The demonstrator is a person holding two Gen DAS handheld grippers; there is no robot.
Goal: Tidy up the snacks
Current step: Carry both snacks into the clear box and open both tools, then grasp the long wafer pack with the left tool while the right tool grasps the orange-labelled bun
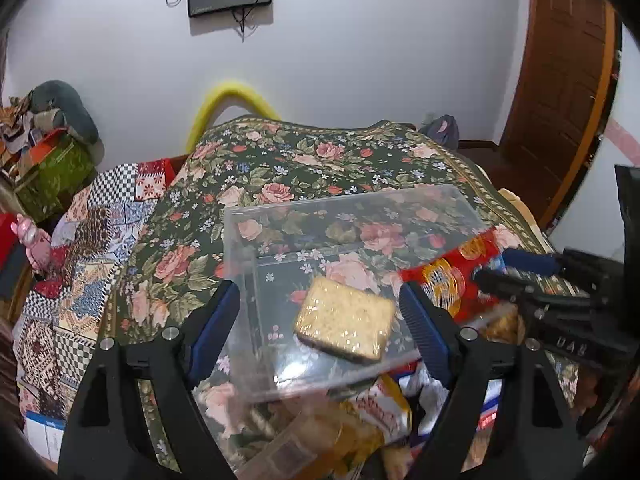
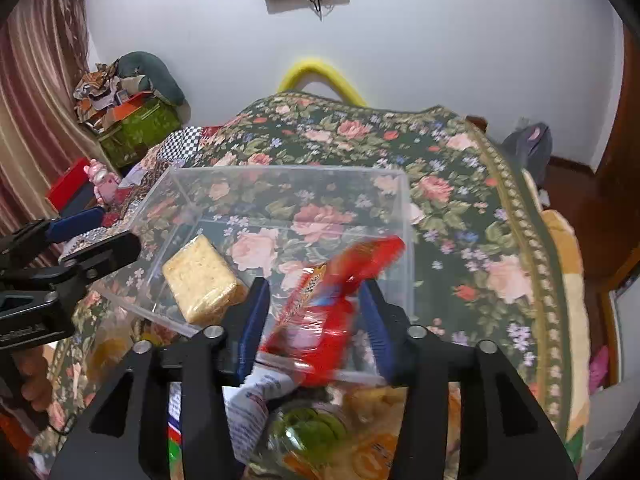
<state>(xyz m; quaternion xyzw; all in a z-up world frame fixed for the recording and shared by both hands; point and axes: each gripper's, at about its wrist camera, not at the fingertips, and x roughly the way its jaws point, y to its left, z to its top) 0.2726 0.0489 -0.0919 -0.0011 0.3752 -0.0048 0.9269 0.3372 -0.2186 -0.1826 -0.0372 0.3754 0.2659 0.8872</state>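
Red crinkly snack packet [image 2: 340, 304], blurred, lies between the right gripper [image 2: 316, 312]'s parted jaws, long axis slanting far-right over the clear plastic box [image 2: 404, 236]'s near rim. Left gripper [image 1: 320, 320] stands wide, empty, farther off.

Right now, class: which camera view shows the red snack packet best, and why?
The right wrist view: the red snack packet lies blurred between the right gripper jaws, which stand clear of it, over the clear box. The left wrist view shows only its end at the box's right wall.
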